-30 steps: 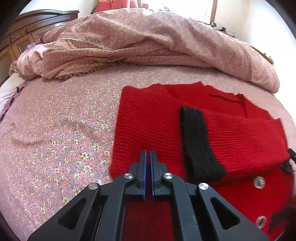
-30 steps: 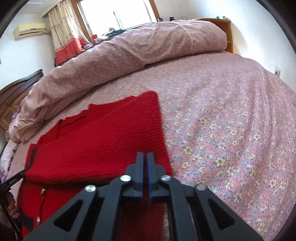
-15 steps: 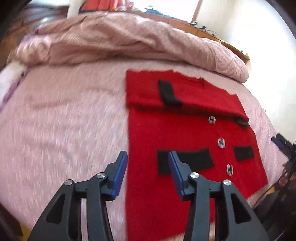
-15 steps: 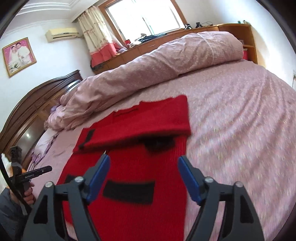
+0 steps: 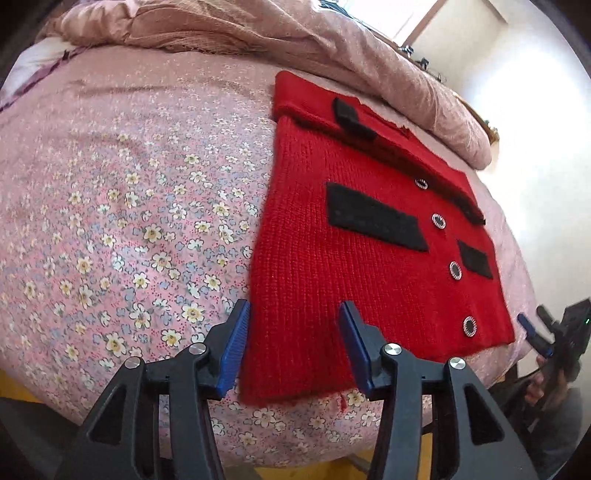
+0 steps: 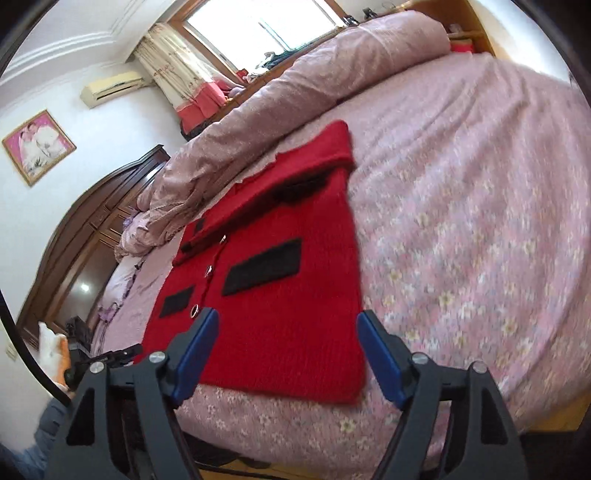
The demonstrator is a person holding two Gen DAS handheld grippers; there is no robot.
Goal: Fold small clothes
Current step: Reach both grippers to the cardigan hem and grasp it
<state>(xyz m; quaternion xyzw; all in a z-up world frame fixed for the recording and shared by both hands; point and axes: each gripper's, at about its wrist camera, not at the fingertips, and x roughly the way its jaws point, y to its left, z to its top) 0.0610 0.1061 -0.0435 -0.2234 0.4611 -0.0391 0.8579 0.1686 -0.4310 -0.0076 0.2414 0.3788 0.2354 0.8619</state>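
A small red knitted cardigan point(image 5: 332, 266) with black pocket patches and round buttons lies flat on the flowered bedsheet point(image 5: 129, 206). Its sleeves are folded across the top. My left gripper point(image 5: 293, 339) is open and empty, over the cardigan's near left hem corner. The cardigan also shows in the right wrist view point(image 6: 295, 295). My right gripper point(image 6: 288, 350) is open and empty, over the near right hem corner. The right gripper also appears at the left wrist view's right edge point(image 5: 532, 336).
A bunched pink duvet point(image 5: 295, 40) lies along the far side of the bed. The bed's near edge point(image 6: 295, 435) runs just below the hem. A dark wooden headboard point(image 6: 92, 229) stands at the left. A window with curtains point(image 6: 258, 33) is behind.
Both grippers let go of the folded sleeves, opened, and pulled back from the cardigan's top to its near hem at the bed edge.
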